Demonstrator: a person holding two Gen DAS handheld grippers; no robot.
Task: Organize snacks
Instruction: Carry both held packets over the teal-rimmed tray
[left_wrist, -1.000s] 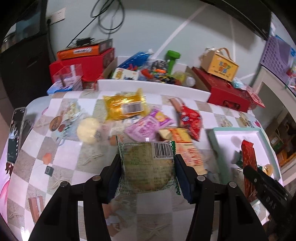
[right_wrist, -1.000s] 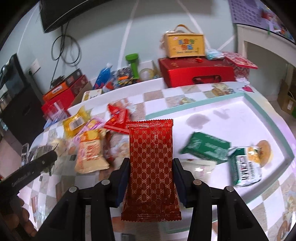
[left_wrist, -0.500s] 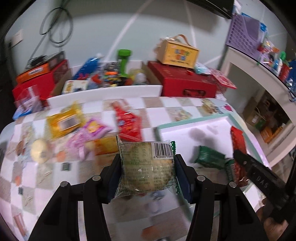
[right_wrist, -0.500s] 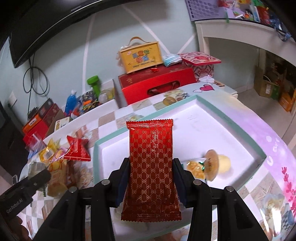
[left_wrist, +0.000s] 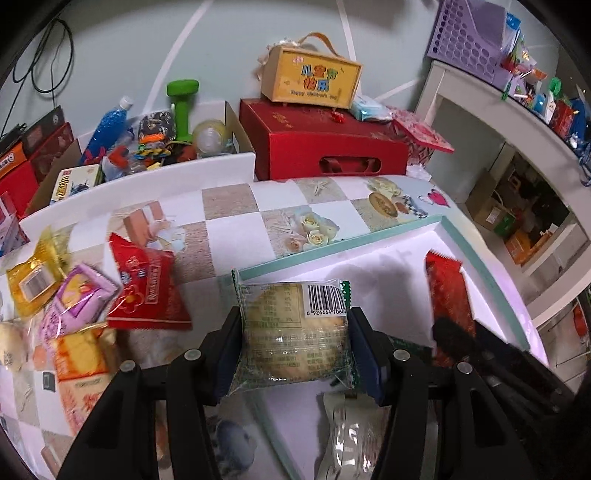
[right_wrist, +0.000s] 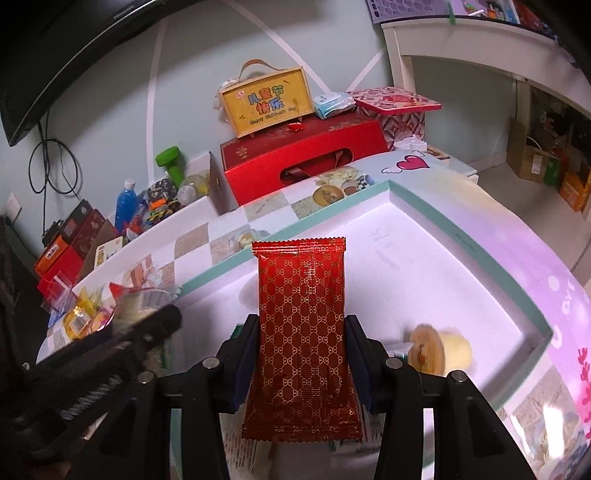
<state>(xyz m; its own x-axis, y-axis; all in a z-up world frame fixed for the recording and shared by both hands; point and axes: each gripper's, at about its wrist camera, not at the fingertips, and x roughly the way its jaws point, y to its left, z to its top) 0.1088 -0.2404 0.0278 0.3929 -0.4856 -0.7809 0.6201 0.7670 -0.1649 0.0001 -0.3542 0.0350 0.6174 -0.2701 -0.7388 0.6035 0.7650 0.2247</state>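
Clear-wrapped round cake (left_wrist: 293, 332) and upright red patterned packet (right_wrist: 303, 332), above the tray (right_wrist: 461, 236).

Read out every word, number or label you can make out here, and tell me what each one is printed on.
"儿童节快乐", with small English under it too blurred to read: yellow gift box.
"6 92666470", further digits cut off: barcode on the clear green-edged snack pack held in the left gripper.
Fine print on that pack: too small.
Red patterned packet in the right gripper: pattern only, no words.
Loose snack wrappers: blurred.

A pale grey-green wall (right_wrist: 110, 122) with white stripes stands behind; a white shelf unit (right_wrist: 461, 40) stands right.
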